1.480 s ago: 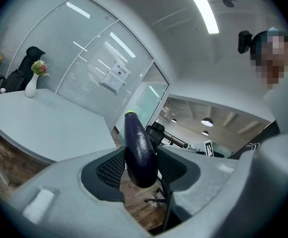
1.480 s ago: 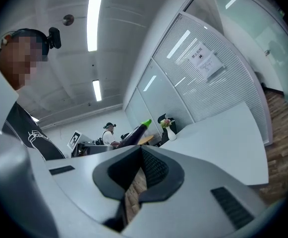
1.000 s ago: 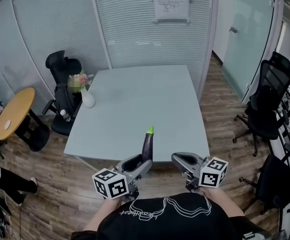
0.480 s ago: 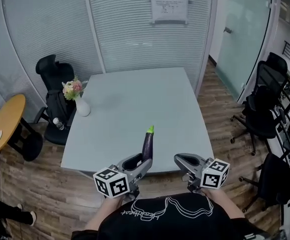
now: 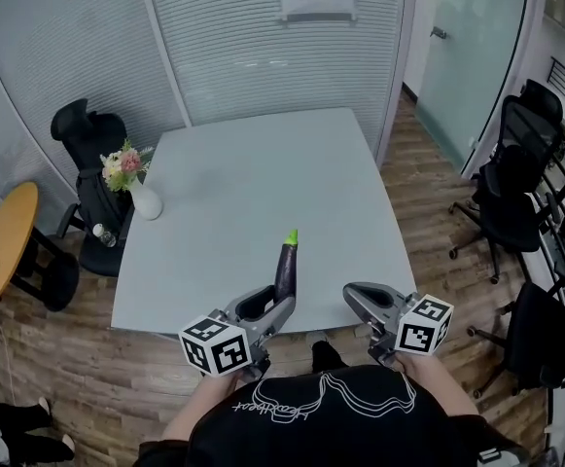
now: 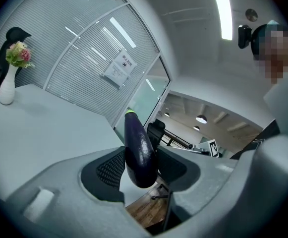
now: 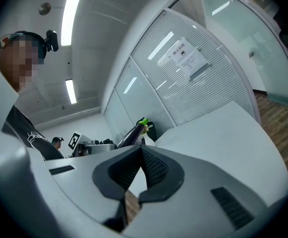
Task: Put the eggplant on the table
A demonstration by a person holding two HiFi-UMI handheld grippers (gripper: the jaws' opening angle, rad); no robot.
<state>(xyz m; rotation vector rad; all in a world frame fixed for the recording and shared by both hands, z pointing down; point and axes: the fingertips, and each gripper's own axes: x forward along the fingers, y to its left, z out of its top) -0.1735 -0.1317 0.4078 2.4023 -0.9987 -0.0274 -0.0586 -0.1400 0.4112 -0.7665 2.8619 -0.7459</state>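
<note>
A dark purple eggplant [image 5: 286,270] with a green stem stands upright between the jaws of my left gripper [image 5: 280,307], which is shut on its lower half. It hangs just over the near edge of the pale grey table [image 5: 243,183]. In the left gripper view the eggplant [image 6: 138,150] fills the gap between the pads of the left gripper [image 6: 140,168]. My right gripper [image 5: 360,298] hovers beside it at the near edge, jaws together and holding nothing. In the right gripper view, the right gripper [image 7: 141,152] has its pads touching, with the eggplant [image 7: 131,134] off to its left.
A white vase of flowers [image 5: 144,197] stands at the table's left edge. Black office chairs stand to the left [image 5: 83,154] and right [image 5: 515,193]. A round wooden table [image 5: 5,241] is further left. Glass walls lie behind.
Both grippers have come forward to the table's near edge, the eggplant still in the left one. The table now sits closer in the head view.
</note>
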